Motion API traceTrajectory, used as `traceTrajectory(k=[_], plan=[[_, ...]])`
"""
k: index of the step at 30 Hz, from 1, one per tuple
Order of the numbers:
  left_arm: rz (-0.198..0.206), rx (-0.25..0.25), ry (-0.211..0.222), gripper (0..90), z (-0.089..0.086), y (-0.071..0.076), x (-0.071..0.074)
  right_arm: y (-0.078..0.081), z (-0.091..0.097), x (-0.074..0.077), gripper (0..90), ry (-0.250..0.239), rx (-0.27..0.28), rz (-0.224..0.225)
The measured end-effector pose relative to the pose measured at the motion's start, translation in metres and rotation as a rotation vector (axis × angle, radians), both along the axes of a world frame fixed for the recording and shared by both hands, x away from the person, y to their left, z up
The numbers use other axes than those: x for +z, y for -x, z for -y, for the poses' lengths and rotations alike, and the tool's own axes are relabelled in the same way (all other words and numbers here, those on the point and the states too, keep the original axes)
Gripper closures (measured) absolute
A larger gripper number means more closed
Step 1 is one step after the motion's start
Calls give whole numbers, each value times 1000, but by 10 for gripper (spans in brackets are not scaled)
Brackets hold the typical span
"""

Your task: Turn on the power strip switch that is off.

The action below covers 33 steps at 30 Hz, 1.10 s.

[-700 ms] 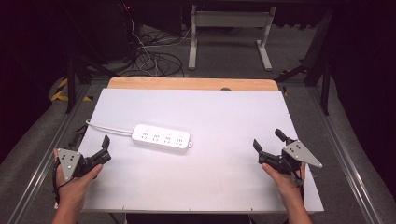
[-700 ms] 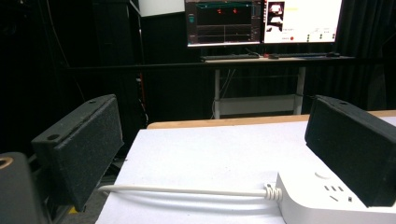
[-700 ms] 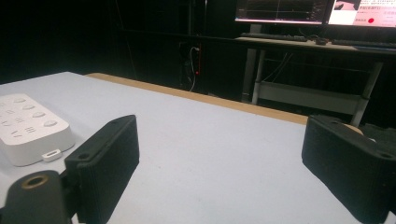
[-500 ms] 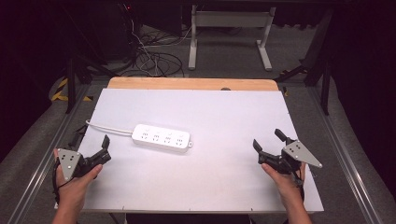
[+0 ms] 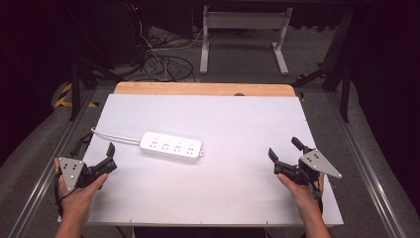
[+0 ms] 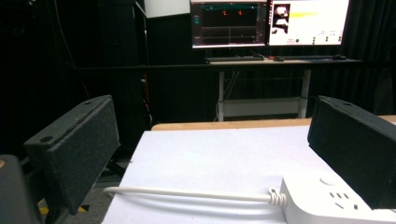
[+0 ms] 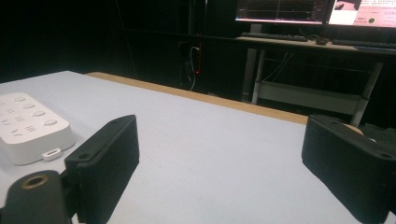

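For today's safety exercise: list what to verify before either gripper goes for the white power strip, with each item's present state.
1. Left gripper open: ok.
2. Right gripper open: ok.
3. White rectangular plastic power strip lying flat on the white table top, sockets up: ok.
4. Both grippers apart from the strip: ok.
5. Thin white cable lying free on the table: ok.
6. Strip unplugged at the cable's far end: cannot tell.
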<state>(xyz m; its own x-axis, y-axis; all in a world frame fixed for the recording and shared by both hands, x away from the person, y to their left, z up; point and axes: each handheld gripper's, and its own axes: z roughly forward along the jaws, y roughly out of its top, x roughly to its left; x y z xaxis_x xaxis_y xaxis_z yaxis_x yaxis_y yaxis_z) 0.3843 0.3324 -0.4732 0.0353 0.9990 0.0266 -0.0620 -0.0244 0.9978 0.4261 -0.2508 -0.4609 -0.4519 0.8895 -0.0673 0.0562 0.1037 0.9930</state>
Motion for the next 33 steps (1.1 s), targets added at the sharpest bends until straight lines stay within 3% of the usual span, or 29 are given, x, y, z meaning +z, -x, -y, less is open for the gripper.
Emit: traceTrajectory(k=[7,12,15,24,29,33], plan=[[-2,-12,10,20,1,-1,2,1,1,0,117,-4,-5,-1],[0,-15,2,10,2,-1,2,1,1,0,117,-1,-6,1],[3,-12,-25,10,4,-1,2,1,1,0,115,-3,-8,0],[28,9,-1,13,2,0,11,1,1,0,115,0,-6,-1],[27,2,-34,14,5,0,12,1,2,0,116,-2,-5,-1],[25,-3,-33,16,7,0,13,1,2,0,117,-5,-5,-1]])
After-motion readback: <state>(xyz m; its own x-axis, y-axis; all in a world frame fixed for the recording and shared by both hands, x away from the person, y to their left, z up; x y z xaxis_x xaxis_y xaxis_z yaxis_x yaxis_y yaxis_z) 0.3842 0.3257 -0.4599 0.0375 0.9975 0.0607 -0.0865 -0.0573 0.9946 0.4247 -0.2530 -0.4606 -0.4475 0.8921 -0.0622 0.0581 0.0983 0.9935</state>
